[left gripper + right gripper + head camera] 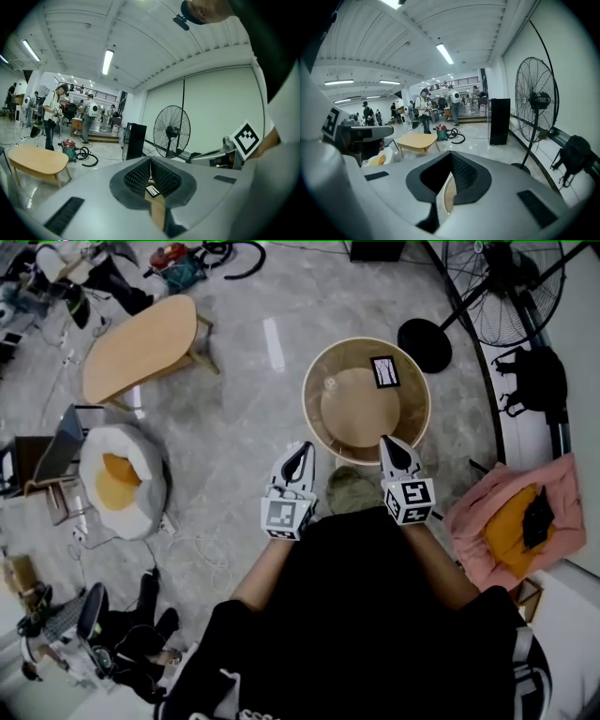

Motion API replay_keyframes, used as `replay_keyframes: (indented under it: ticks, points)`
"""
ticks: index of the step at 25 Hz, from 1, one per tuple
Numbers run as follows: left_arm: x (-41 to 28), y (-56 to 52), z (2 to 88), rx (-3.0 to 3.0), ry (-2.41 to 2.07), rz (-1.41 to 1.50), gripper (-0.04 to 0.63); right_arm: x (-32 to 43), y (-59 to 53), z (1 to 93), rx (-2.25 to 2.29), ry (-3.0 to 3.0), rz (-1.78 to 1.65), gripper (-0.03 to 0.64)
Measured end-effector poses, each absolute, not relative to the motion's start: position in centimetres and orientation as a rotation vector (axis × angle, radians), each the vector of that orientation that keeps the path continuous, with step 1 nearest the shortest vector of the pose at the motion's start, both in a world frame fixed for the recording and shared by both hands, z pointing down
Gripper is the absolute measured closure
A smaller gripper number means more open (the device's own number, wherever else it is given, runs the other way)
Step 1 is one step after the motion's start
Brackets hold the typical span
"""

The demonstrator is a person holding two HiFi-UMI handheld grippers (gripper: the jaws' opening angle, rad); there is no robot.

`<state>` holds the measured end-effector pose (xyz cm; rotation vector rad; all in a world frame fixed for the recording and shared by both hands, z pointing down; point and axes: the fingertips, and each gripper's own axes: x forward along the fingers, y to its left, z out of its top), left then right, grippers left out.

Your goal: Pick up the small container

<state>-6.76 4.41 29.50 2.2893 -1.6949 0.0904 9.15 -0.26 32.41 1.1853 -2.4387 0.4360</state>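
Observation:
A round wooden table (366, 409) stands just ahead of me, with a black-and-white marker card (384, 371) lying on it. Near its left rim sits a faint, small clear thing (330, 384), too dim to make out. My left gripper (302, 451) hangs over the floor left of the table's near edge, shut and empty. My right gripper (386, 442) points over the table's near rim, also shut with nothing held. In the left gripper view the jaws (151, 161) meet, and the card (153, 190) shows below them. In the right gripper view the jaws (451, 153) meet above the table top (449, 197).
An oval wooden table (145, 343) and an egg-shaped cushion (122, 479) lie to the left. A standing fan (506, 287) with its round base (424, 345) and a black bag (539, 381) are to the right. A pink and orange cloth heap (516, 521) lies at the near right. Several people stand far off.

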Motion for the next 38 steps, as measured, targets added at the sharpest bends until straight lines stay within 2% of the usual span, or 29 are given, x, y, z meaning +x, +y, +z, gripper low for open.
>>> replay_keyframes:
  ticks: [12,23,30,38]
  points:
    - [-5.8,-4.0,30.2,2.22,-1.793,0.161,0.574,11.1,-10.5,32.8,1.134,-2.494,0.457,0.601]
    - [-6.7,-7.3,34.0,2.139,-1.786,0.219,0.574,10.4,-15.7,36.4,1.111,-2.476,0.532,0.601]
    - [-5.2,-11.8,41.9,2.111,-1.627,0.326,0.574,11.7,-19.8,40.3,1.153,-2.419,0.544,0.601]
    - [-10.2,-18.8,52.8,2.073,-1.564,0.292,0.574,7.5,-23.9,48.0,1.175,-2.362,0.628,0.601]
